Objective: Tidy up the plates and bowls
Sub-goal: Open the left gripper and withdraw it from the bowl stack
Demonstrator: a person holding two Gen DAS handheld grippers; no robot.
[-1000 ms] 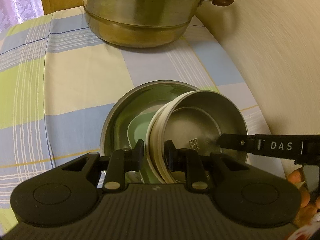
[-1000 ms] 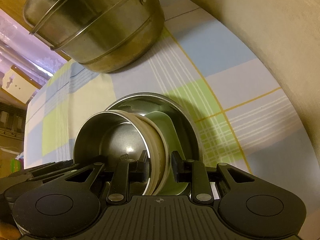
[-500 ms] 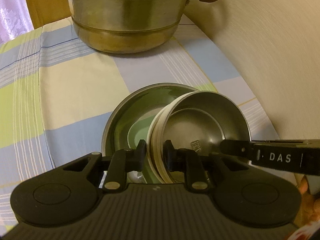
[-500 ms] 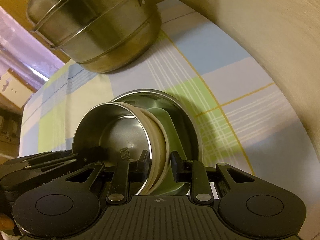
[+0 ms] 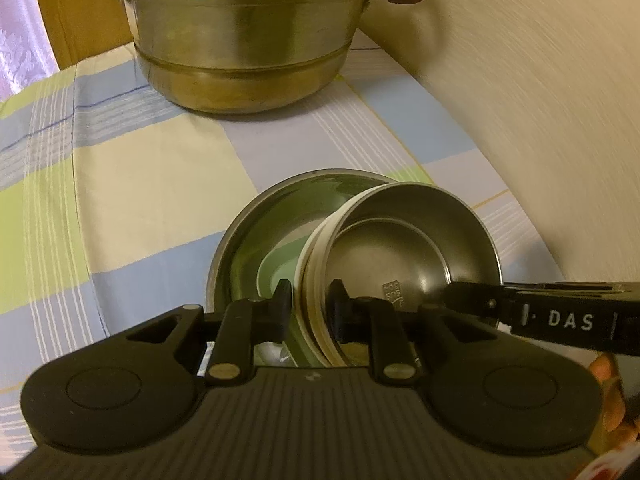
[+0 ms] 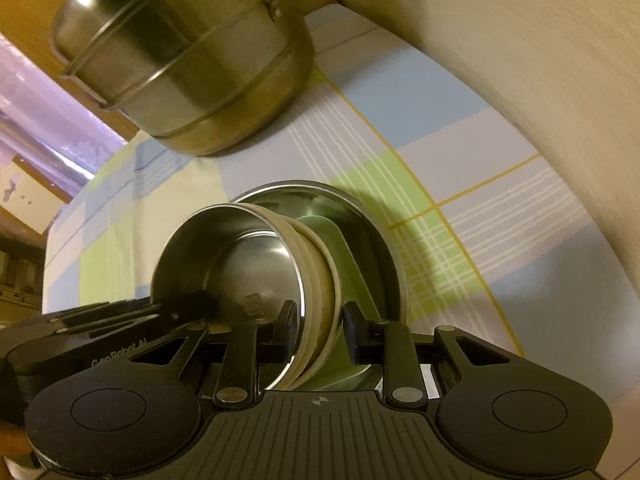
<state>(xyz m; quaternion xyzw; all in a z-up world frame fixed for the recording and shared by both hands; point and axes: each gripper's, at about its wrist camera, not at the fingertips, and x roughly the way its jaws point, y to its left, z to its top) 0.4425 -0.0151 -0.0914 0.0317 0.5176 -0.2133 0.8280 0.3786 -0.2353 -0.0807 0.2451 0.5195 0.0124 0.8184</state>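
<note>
A steel bowl with a cream outer wall (image 5: 400, 256) (image 6: 240, 264) stands tilted on edge inside a larger steel bowl (image 5: 256, 232) (image 6: 360, 216). A pale green dish (image 5: 280, 268) (image 6: 352, 264) lies in the larger bowl under it. My left gripper (image 5: 311, 308) is shut on the near part of the tilted bowl's rim. My right gripper (image 6: 320, 326) straddles the rim from the other side. Its jaws are opening, and a thin gap shows at its right pad. In the left wrist view, one of the right gripper's fingers (image 5: 472, 300) reaches in across the rim.
A big steel steamer pot (image 5: 248, 40) (image 6: 192, 60) with brown handles stands at the back of the checked tablecloth (image 5: 140, 184). A beige wall (image 5: 540, 100) runs close along the right. A hand (image 5: 604, 372) shows at the lower right.
My left gripper has rolled a little, so the pot now sits more central in its view. The tilted bowl stays where it was. My right gripper's jaws stand slightly wider.
</note>
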